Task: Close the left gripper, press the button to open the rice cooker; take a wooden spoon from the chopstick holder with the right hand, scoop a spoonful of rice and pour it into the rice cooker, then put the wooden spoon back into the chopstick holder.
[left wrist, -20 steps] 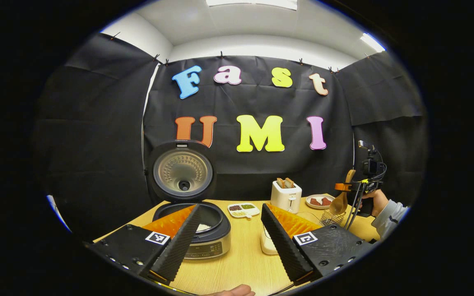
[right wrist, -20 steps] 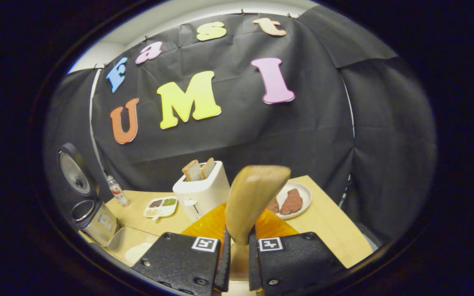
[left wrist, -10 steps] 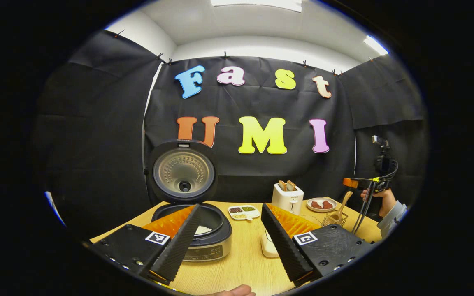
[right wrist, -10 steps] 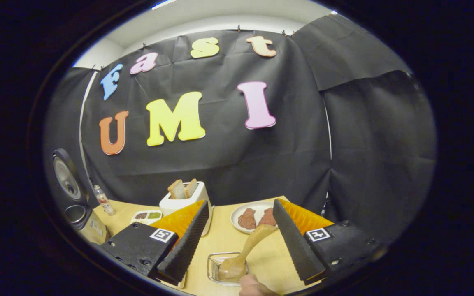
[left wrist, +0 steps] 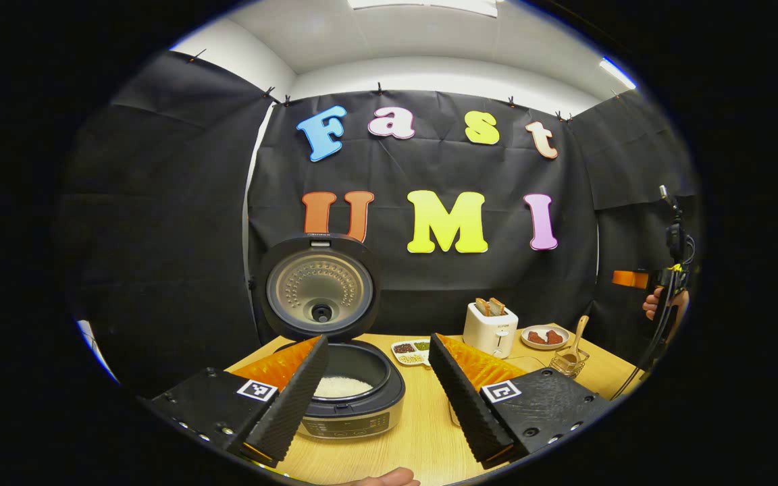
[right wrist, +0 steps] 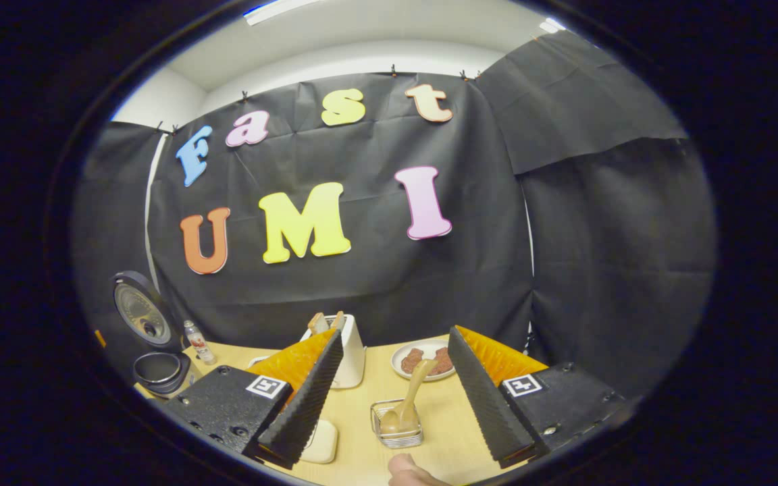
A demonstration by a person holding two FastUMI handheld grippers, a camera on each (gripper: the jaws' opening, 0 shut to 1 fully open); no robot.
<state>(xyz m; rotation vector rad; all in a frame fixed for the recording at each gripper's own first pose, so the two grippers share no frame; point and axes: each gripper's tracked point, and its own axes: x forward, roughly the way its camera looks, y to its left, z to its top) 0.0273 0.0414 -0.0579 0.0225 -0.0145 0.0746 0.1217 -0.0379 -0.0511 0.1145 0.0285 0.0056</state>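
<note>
wooden spoon [right wrist: 408, 401] leans handle-up (bowl down) in chopstick holder [right wrist: 397, 439].

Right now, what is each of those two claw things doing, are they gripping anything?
Left gripper: open, holding nothing, above the open rice cooker.
Right gripper: open, holding nothing; the wooden spoon stands in the chopstick holder.

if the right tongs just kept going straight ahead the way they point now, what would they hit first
Probably nothing on the table. The open right tongs aim above the wooden spoon resting in the chopstick holder, and past the plate. The black cloth wall looks first, though depth is unclear.
</note>
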